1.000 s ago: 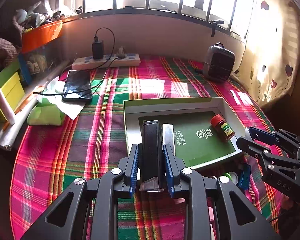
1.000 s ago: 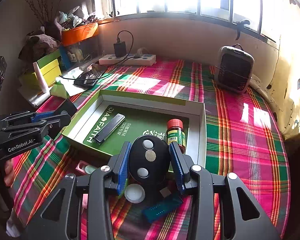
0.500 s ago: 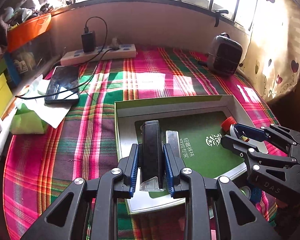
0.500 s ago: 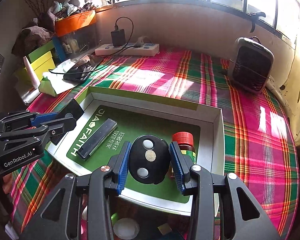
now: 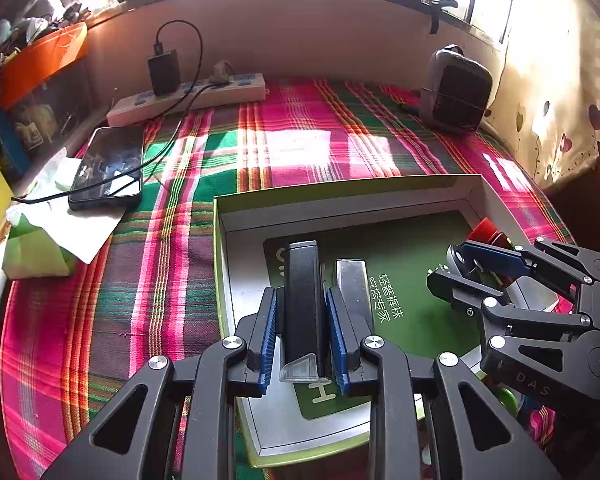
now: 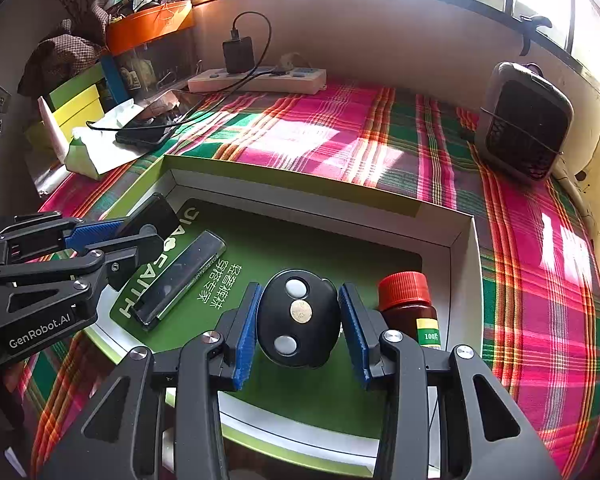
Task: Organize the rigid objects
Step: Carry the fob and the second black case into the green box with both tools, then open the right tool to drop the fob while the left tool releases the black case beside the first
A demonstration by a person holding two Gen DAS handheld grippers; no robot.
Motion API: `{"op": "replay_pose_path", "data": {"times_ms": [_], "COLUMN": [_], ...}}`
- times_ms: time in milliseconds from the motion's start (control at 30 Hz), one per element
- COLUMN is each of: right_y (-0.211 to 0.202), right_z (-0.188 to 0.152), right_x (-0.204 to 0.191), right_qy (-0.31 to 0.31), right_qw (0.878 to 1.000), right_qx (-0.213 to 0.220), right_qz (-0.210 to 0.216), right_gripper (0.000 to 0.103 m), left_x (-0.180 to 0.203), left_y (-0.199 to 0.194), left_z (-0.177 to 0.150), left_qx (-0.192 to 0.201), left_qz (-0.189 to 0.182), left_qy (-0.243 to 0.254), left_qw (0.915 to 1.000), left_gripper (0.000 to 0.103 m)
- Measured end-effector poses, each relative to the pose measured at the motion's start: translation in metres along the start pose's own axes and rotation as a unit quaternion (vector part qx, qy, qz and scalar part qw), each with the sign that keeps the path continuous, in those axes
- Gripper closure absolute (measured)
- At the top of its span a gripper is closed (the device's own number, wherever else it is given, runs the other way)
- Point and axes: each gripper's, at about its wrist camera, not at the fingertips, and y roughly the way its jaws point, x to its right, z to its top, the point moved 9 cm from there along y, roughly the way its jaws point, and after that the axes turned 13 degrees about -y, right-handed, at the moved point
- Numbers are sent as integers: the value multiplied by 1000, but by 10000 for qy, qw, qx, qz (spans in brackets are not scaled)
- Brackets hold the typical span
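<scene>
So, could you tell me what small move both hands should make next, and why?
Probably lower both a little further and release. The left gripper holds a black bar and the right gripper a black oval remote, both already above the green box.

A lived-in home room: beyond the tongs, a bright plaid cloth [image 5: 308, 152] under a sunlit window, a white power strip [image 6: 260, 80] charging a black phone [image 5: 108, 168], a heart-print curtain [image 5: 556, 92] rightward.
</scene>
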Motion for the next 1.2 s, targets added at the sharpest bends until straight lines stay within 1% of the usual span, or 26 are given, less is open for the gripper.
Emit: {"op": "replay_pose_path", "data": {"times_ms": [133,600,933,967,1067,1100,1200], "right_y": [3,8,8,8,5,4,1], "right_z": [-1,-2,-2,-2,-1,-2,-2], "right_x": [1,2,3,3,3,3,4], "right_qy": [-10,-24,-27,-22,-10,2,46], "right_qw": [10000,9999,9999,9999,9999,9999,9998], "right_qx": [-33,-49,-24,-18,30,49,84], "right_qz": [3,-104,-120,-122,-155,-165,-164], "right_gripper": [63,62,62,62,52,49,48], "left_x": [1,3,3,4,4,5,5], "left_y": [0,3,3,2,0,-1,-4], "left_z": [2,-1,-2,-2,-3,-3,-4], "left_qx": [43,-14,-32,-28,-14,-8,11], "left_qz": [2,-9,-17,-25,-34,-36,-33], "left_qy": [9,46,-26,-30,-47,-42,-55], "left_qw": [10000,10000,10000,10000,10000,10000,10000], "left_gripper": [80,80,79,78,74,71,67]}}
